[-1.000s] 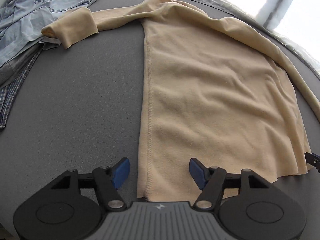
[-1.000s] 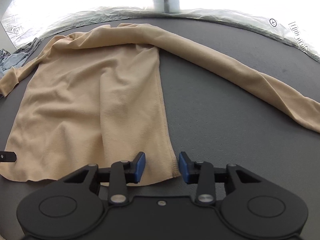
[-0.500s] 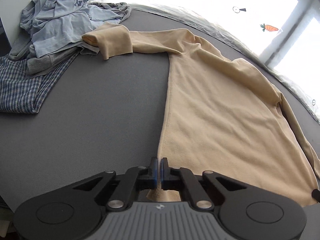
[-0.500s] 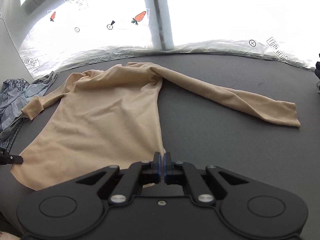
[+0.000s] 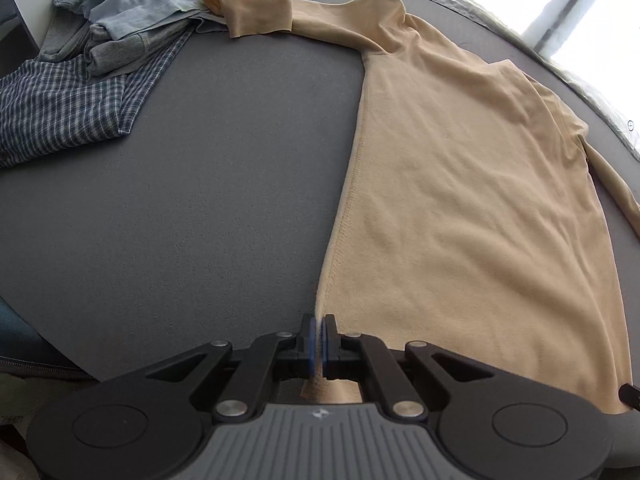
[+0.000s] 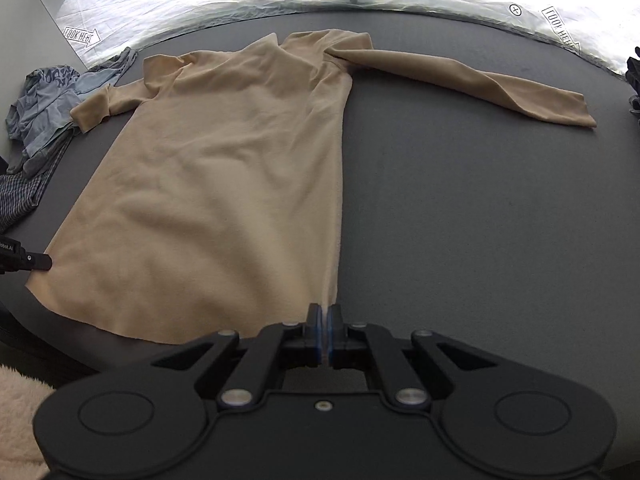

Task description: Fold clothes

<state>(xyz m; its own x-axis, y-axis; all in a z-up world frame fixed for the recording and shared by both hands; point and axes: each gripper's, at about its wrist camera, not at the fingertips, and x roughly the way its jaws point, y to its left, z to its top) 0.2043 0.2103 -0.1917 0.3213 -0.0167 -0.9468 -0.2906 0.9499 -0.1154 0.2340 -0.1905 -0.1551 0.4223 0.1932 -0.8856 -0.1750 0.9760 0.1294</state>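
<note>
Garment: a beige long-sleeved fleece top (image 6: 224, 184) lies flat on the dark grey table (image 6: 480, 220), sleeves spread out to both sides.
Handling: probably light, soft and limp; it should drape and drag instead of holding shape, so pinching the hem corners suits it.
Left tongs (image 5: 318, 342): closed on the top's bottom-left hem corner.
Right tongs (image 6: 324, 334): closed on the bottom-right hem corner.
Nearby: a heap of blue, grey and checked clothes (image 5: 104, 44) touches the left cuff.
Change: a second ago both tongs stood open astride the hem; now they pinch it, and the top is pulled straighter.
</note>
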